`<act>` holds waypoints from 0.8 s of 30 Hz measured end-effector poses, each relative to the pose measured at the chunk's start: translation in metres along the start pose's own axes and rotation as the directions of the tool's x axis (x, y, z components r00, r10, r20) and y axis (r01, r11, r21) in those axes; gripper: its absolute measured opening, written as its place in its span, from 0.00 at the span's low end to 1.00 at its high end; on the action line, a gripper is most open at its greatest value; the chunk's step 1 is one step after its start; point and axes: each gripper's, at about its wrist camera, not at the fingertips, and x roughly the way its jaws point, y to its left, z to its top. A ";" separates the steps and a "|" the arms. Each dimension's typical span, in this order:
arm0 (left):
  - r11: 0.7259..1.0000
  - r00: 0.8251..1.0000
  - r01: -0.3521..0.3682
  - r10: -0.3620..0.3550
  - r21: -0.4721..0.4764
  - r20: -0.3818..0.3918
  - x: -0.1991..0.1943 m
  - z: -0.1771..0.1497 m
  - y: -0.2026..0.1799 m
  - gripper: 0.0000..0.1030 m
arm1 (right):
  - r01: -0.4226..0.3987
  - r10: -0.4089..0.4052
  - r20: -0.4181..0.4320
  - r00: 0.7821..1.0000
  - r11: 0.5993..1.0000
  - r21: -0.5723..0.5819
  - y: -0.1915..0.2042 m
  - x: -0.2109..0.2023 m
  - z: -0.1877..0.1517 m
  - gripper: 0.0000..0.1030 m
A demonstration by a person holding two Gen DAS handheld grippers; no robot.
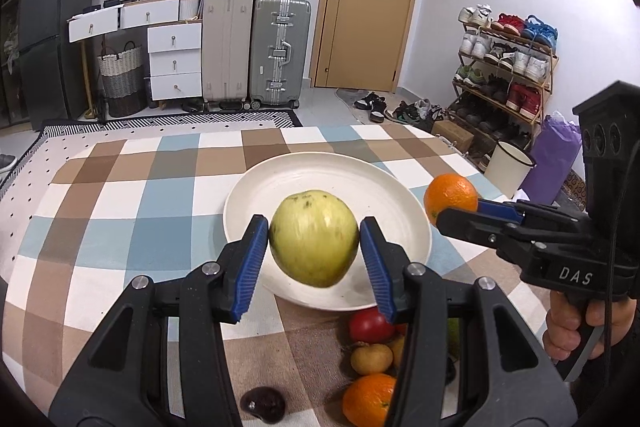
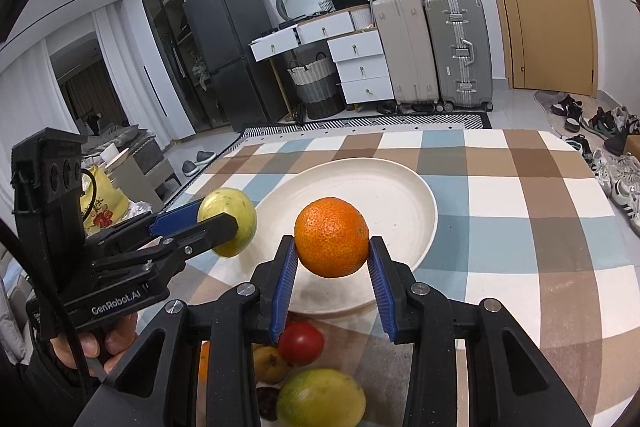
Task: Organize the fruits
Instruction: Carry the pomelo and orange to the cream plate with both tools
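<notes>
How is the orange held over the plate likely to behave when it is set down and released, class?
The orange is round, so it may roll once released. The plate has a raised rim that would probably stop it. Its pebbled skin probably grips the right gripper pads, so slipping seems unlikely.

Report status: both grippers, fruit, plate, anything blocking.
Left gripper shut on green apple; right gripper shut on orange. Both fruits above the white plate, which is bare. Nothing in the way.

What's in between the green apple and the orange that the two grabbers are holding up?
Nothing solid. The right wrist view shows only air between the green apple and the orange, with the white plate lying bare beneath that gap.
</notes>
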 end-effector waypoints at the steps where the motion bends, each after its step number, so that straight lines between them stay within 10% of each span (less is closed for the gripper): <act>1: 1.000 1.000 -0.001 0.001 0.000 -0.006 0.004 -0.001 0.001 0.43 | 0.002 -0.002 -0.005 1.000 1.000 0.002 -0.002 0.003 0.000 0.35; 24: 1.000 0.999 -0.014 0.013 -0.019 -0.051 0.029 -0.006 0.012 0.42 | 0.057 -0.056 -0.031 0.998 0.998 0.017 -0.016 0.027 -0.002 0.48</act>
